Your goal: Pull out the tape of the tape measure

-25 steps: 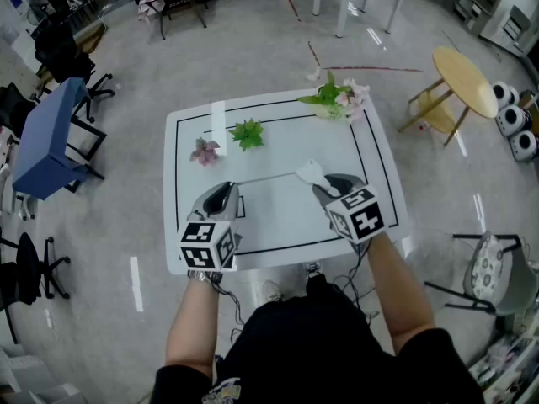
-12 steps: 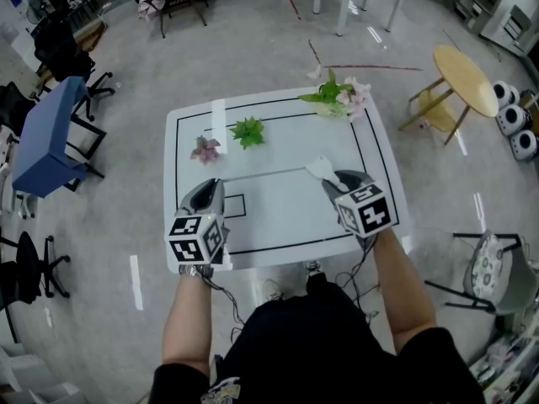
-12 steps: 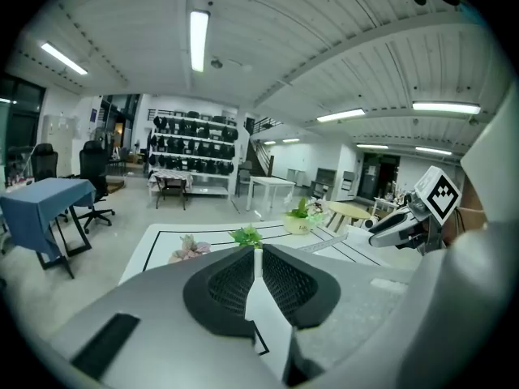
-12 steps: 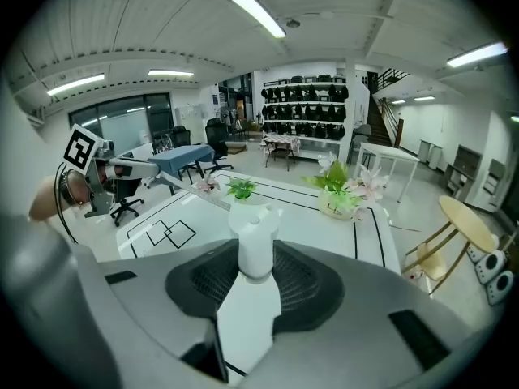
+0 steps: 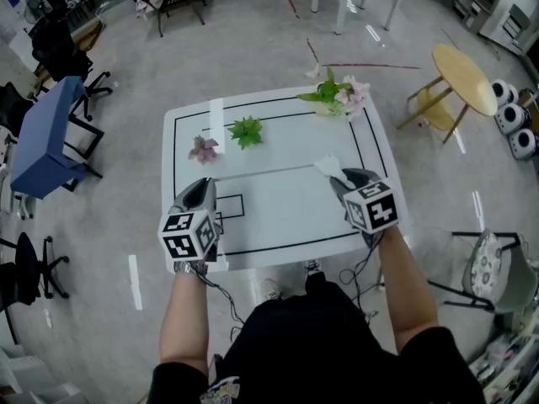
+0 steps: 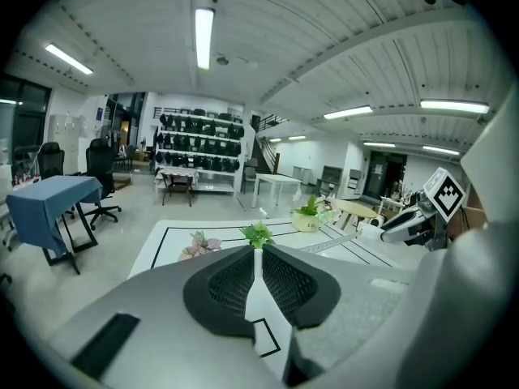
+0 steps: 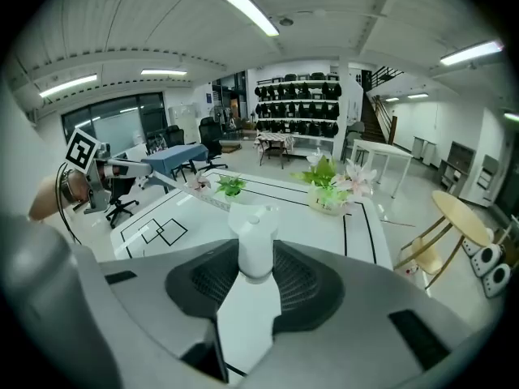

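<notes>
White case [image 7: 253, 237] of the tape measure is clamped in the right gripper [image 5: 344, 178] near the table's [image 5: 278, 225] right edge, which anchors the body. The left gripper [image 5: 202, 194], jaws pinched together on the tape's tip, hangs near the left edge. Held well apart, they draw the tape [image 5: 261, 173] straight across the table, likely so it cannot retract.

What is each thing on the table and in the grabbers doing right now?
tape measure case: gripped, held above the table.
tape: pulled out, stretched between both grippers.
left gripper: shut on the tape's end.
right gripper: shut on the tape measure case.
green plant: upright on the table.
pink plant: upright on the table.
flower pot: standing at the far edge.
</notes>
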